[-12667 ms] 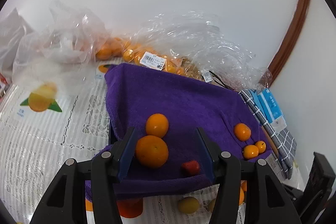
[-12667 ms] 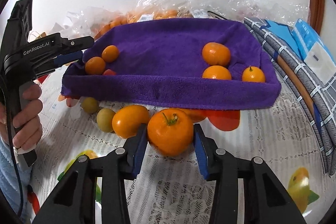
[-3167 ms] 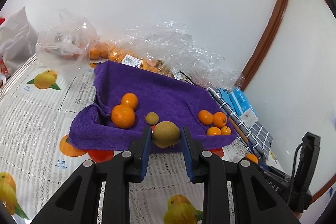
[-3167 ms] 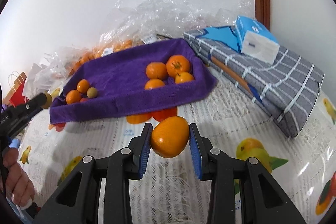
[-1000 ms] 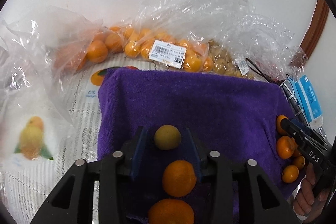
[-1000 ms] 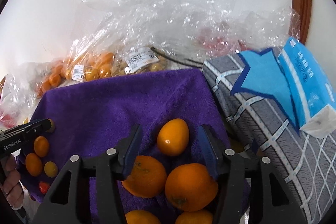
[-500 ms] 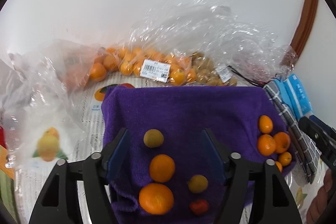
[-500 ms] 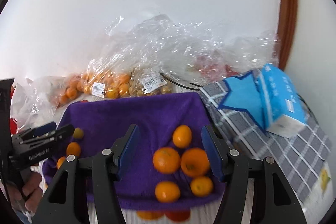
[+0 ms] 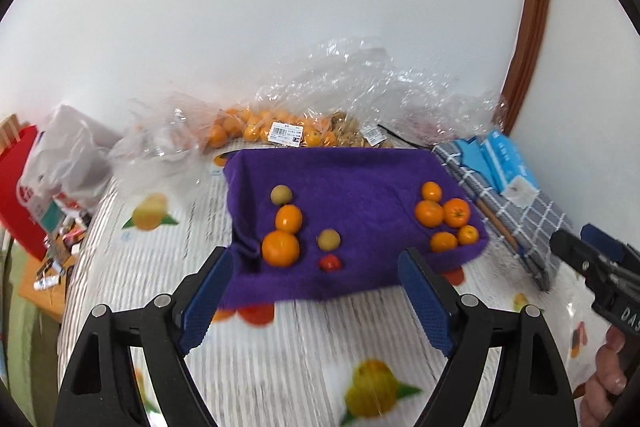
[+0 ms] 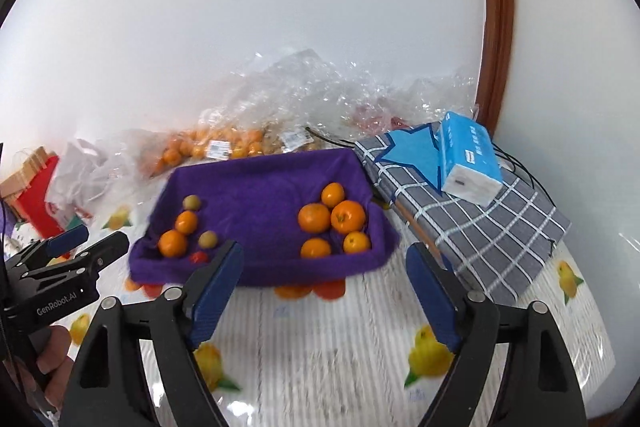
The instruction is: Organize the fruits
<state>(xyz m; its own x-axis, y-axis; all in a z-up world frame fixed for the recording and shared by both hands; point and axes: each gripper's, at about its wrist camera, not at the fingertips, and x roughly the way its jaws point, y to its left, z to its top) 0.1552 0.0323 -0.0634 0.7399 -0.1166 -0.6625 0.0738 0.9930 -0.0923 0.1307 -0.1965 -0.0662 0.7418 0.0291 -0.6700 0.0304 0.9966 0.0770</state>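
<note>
A purple towel-lined tray (image 9: 352, 179) (image 10: 256, 187) lies on the table. On its left side lie two oranges (image 9: 281, 247), two small yellow-green fruits (image 9: 329, 239) and a small red fruit (image 9: 330, 262). On its right side lie several oranges (image 9: 429, 213) (image 10: 314, 218). My left gripper (image 9: 316, 299) is open and empty, held back from the tray's near edge. My right gripper (image 10: 324, 291) is open and empty, also held back from the tray. Each gripper shows at the edge of the other's view.
Clear plastic bags of oranges (image 9: 256, 131) and crumpled plastic lie behind the tray against the wall. A grey checked cloth (image 10: 480, 227) with a blue tissue pack (image 10: 468, 155) lies to the right. A red bag (image 9: 20, 187) stands at the left. The tablecloth (image 10: 320, 355) has a fruit print.
Both grippers have pulled back and up from the tray and opened wider. The fruits stay where they lay in the tray.
</note>
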